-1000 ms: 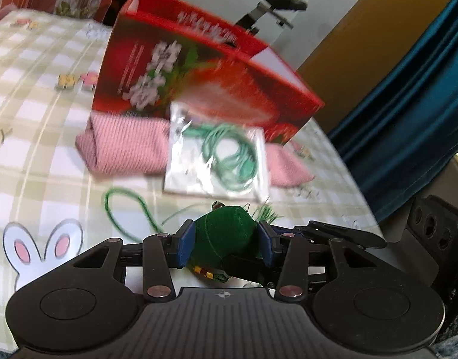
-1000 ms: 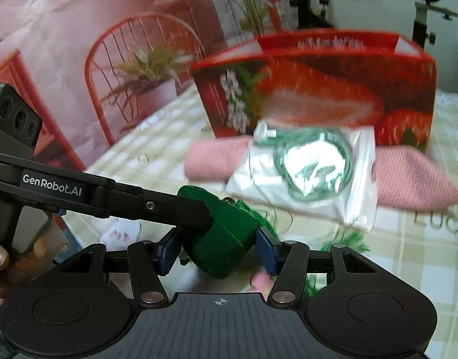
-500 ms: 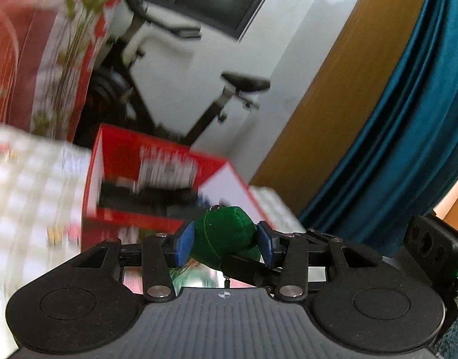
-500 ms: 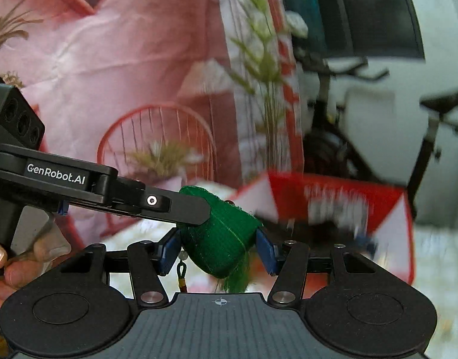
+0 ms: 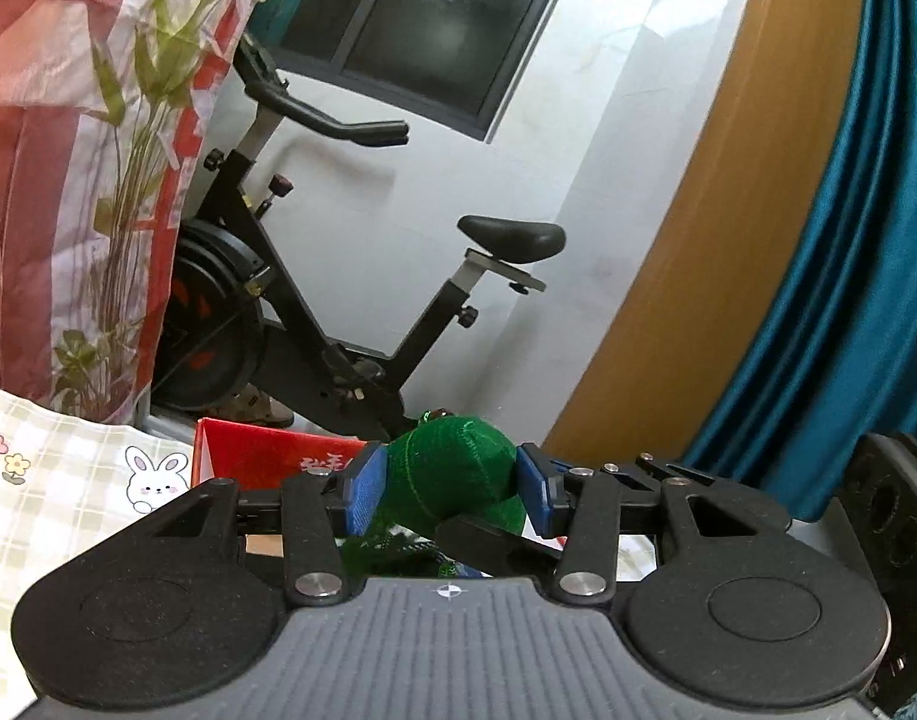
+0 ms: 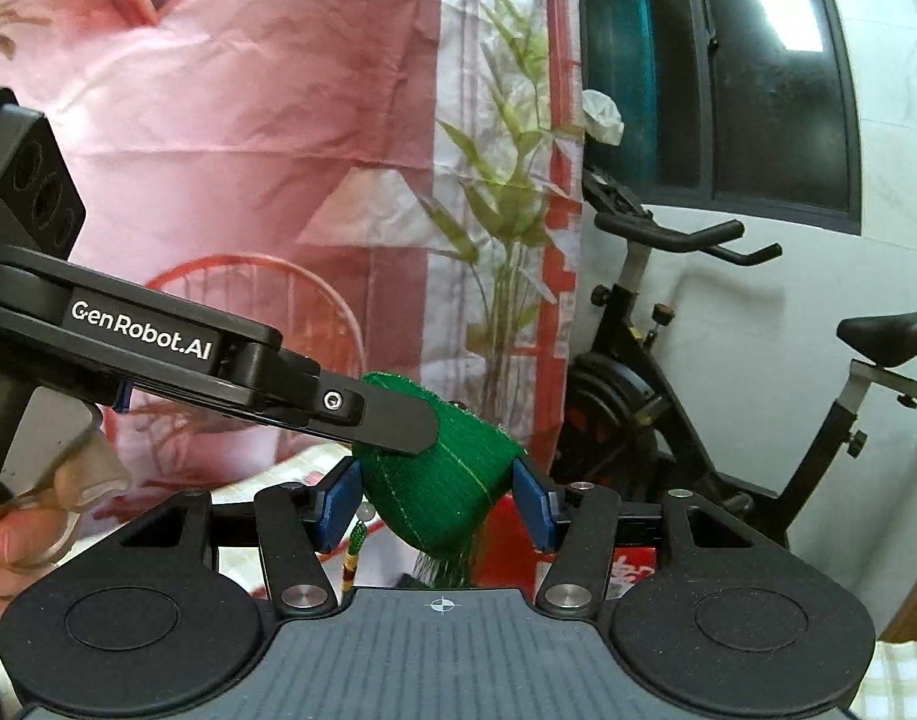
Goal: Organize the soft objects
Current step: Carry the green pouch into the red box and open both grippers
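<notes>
A green knitted pouch with a tassel is held up in the air by both grippers at once. My left gripper is shut on it, its blue pads pressing each side. My right gripper is shut on the same pouch from the other direction. The left gripper's black finger lies across the pouch's top in the right wrist view. The red box sits just below and beyond the pouch, its open top partly hidden by the grippers.
A checked tablecloth with rabbit prints covers the table at lower left. A black exercise bike stands behind the table. A pink floral curtain and a blue curtain hang at the sides.
Both grippers have lifted the green pouch off the table and tilted upward. The towel and plastic bag have dropped out of view; the red box now sits low in both views.
</notes>
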`<state>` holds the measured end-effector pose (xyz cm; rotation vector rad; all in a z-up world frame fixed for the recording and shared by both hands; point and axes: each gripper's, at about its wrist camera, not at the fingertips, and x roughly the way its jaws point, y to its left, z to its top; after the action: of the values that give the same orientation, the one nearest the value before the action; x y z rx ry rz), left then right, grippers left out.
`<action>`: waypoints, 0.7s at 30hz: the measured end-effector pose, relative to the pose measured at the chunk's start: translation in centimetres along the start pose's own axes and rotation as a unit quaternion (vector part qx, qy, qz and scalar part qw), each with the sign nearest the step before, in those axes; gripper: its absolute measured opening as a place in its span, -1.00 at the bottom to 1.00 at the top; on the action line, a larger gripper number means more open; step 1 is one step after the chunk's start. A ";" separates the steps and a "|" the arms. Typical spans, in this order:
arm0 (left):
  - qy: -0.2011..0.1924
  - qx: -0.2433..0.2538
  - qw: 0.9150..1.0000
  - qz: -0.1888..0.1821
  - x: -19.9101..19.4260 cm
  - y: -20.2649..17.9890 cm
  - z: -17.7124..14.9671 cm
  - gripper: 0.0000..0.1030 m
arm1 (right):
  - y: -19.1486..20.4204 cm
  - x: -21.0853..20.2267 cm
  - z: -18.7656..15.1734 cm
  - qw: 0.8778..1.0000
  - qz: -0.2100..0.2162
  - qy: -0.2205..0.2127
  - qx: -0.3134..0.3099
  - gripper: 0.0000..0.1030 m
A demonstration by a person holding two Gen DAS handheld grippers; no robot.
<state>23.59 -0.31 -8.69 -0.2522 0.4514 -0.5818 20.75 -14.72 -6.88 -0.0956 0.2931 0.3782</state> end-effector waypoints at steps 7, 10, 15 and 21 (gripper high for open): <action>0.053 -0.016 0.998 0.010 3.8 2.3 -1.9 -0.03 | -1.8 3.5 -4.1 0.998 -0.003 0.051 0.030 0.01; 0.078 -0.021 0.997 0.016 5.1 3.0 -3.1 -0.03 | -2.2 4.6 -6.2 0.996 -0.006 0.078 0.047 0.01; 0.100 -0.021 0.994 0.034 6.0 3.9 -3.9 0.01 | -2.3 5.4 -8.3 0.992 -0.036 0.104 0.054 0.03; 0.089 -0.010 0.994 0.068 4.7 4.5 -3.7 0.36 | -3.3 4.2 -9.2 0.989 -0.076 0.101 0.072 0.27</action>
<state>27.43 0.23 -15.06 -0.1867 0.6418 -0.4684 23.28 -17.62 -16.82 -0.0128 0.5088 0.1950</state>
